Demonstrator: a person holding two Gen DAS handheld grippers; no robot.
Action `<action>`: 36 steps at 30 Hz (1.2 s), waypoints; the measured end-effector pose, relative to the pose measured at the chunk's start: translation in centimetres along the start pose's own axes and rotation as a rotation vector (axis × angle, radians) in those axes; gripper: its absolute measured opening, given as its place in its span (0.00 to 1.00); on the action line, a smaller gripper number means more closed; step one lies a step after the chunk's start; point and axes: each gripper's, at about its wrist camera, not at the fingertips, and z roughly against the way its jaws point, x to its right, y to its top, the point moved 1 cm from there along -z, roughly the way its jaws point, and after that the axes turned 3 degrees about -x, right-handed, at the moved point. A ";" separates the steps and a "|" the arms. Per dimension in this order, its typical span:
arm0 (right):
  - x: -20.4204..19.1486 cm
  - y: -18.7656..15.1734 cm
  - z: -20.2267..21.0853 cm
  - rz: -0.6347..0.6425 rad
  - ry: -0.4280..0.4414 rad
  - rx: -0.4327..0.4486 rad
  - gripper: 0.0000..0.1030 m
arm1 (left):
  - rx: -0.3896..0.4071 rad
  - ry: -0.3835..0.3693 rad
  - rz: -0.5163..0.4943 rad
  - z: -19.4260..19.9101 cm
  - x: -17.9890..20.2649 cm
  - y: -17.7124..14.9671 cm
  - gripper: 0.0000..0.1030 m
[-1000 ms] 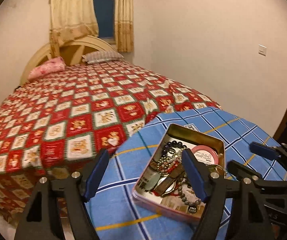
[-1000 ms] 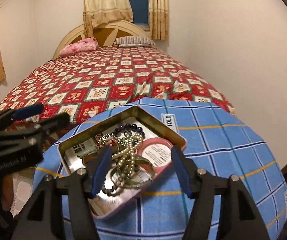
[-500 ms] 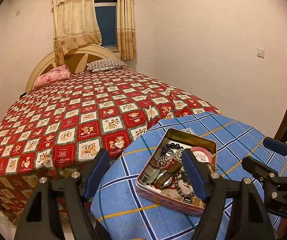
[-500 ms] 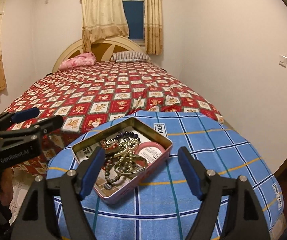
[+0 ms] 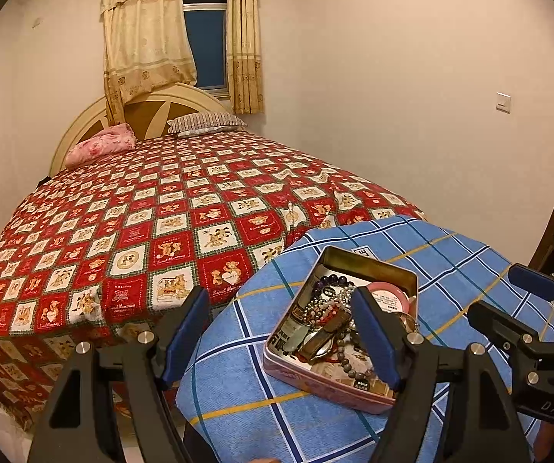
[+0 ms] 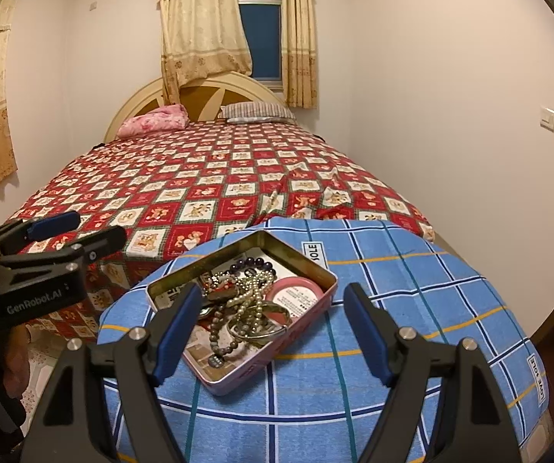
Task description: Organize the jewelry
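Observation:
A pink tin box point(image 5: 330, 387) with a gold inside sits on a blue checked cloth point(image 5: 246, 370). It holds bead bracelets point(image 6: 221, 341), a pearl chain point(image 6: 251, 289), a bangle point(image 6: 261, 332), a watch point(image 5: 317, 341) and a round pink tin point(image 6: 296, 295). My left gripper point(image 5: 282, 337) is open and empty, raised above and back from the box point(image 6: 238, 380); it also shows in the right wrist view point(image 6: 72, 231). My right gripper point(image 6: 267, 333) is open and empty, raised back from the box; it also shows in the left wrist view point(image 5: 508, 297).
The blue cloth point(image 6: 411, 308) covers a small rounded table at the foot of a bed with a red teddy-bear quilt point(image 5: 153, 223). Pillows point(image 6: 153, 123) lie by the headboard. A white wall point(image 6: 450, 115) runs along the right. Curtains point(image 6: 199, 23) frame a window.
Both grippers have pulled up and back from the box, which now looks smaller and lower in both views. Both stay open and empty.

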 end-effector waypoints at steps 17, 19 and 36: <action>-0.4 -0.4 0.6 0.002 0.011 0.015 0.77 | 0.004 0.000 0.006 0.4 0.2 0.0 0.73; -0.4 -0.4 0.6 0.002 0.011 0.016 0.78 | 0.004 -0.001 0.005 0.4 0.2 0.0 0.73; -0.8 -0.6 0.7 0.004 0.012 0.018 0.78 | 0.003 -0.006 0.010 0.5 0.2 -0.1 0.73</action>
